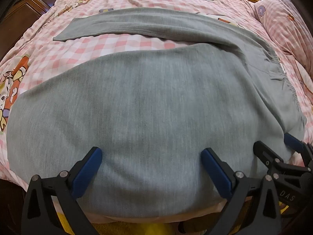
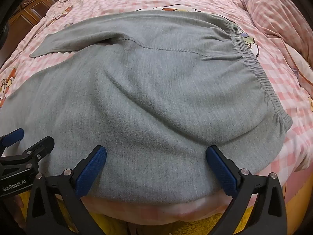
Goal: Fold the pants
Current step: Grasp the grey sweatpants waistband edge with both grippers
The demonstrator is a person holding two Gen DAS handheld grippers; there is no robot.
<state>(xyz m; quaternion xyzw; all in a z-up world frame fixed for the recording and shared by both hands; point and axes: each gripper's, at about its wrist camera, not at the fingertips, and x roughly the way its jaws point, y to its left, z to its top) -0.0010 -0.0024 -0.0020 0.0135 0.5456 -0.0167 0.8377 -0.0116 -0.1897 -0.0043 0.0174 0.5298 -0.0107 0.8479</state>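
A pink and white checked quilt (image 1: 121, 45) with cartoon prints covered the bed. A pillow (image 2: 277, 11) in the same checked cloth lay at the far right corner of the bed. Dark brown wooden panels (image 1: 29, 5) stood beyond the far left edge. Yellow fluffy cloth (image 2: 195, 229) showed below the near edge.

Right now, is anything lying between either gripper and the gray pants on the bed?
Nothing visible. The pants lie spread on the checked quilt, and both the left gripper and the right gripper hang directly over the near leg, jaws open, fabric bare beneath them.
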